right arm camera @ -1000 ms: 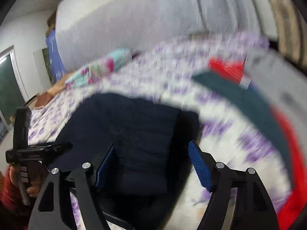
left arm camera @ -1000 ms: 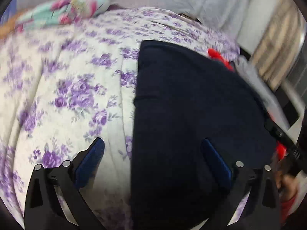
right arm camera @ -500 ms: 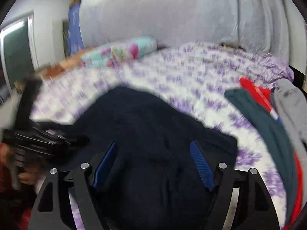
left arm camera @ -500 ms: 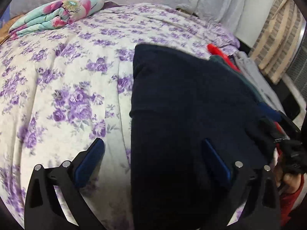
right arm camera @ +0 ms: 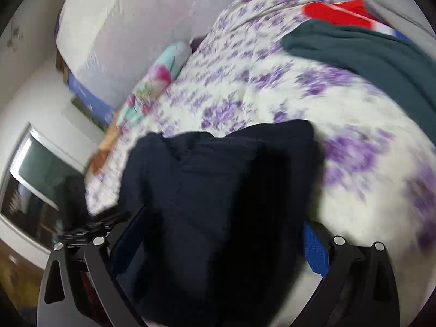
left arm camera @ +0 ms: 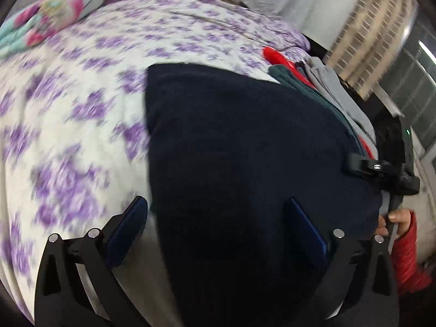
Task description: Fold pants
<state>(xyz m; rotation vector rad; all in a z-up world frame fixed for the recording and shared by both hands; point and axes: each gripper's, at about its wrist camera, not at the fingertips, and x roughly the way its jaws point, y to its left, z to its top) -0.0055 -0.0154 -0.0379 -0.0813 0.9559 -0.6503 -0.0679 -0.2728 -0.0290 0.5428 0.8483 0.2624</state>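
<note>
A home bedroom is showing here: a bed is wearing a white bedspread [left arm camera: 81, 125] printed with purple flowers, a rolled floral blanket [left arm camera: 46, 21] is lying at its far end, folded clothes [right arm camera: 368, 51] are piling along one edge, and a striped curtain [left arm camera: 362, 32] is hanging beside it.

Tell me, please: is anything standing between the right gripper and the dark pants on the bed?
Nothing visible does. The right gripper is open, directly over the dark pants; the green garment lies apart.

bed [left arm camera: 81, 87] purple floral cover | grey headboard [right arm camera: 130, 27] | white wall [right arm camera: 35, 103] | window [right arm camera: 30, 188]
</note>
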